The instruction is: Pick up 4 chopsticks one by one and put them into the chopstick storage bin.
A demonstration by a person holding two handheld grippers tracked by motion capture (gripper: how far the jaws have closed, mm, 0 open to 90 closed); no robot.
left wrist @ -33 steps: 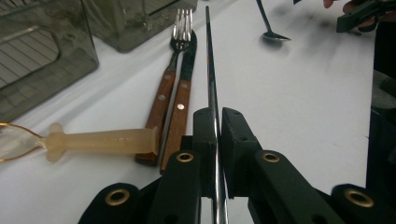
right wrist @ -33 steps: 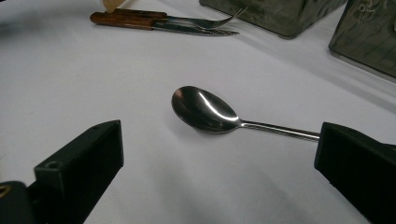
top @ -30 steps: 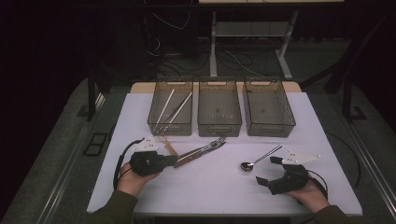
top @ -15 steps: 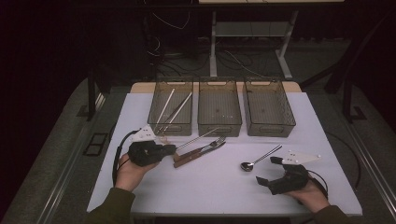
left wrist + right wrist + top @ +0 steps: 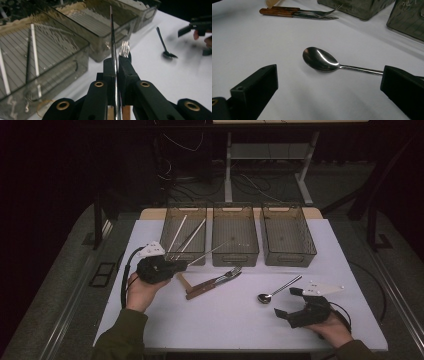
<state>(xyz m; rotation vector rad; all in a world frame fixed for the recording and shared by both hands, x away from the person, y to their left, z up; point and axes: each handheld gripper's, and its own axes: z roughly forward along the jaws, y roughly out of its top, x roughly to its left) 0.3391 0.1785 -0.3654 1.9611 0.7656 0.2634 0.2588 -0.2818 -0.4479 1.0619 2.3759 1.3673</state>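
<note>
In the high view, three clear bins (image 5: 235, 240) are lined up at upper centre of the white bench (image 5: 225, 320). The left gripper (image 5: 182, 266), left of centre, is clamped on a thin metal rod (image 5: 207, 254). A knife and fork (image 5: 212, 282) and one spoon (image 5: 277, 289) are seen lying below.

In the left gripper view, the rod (image 5: 113, 45) is pinched tight, and two sticks are shown in the left bin.

In the right gripper view, wide-open, empty jaws are seen flanking the spoon (image 5: 322, 60).
</note>
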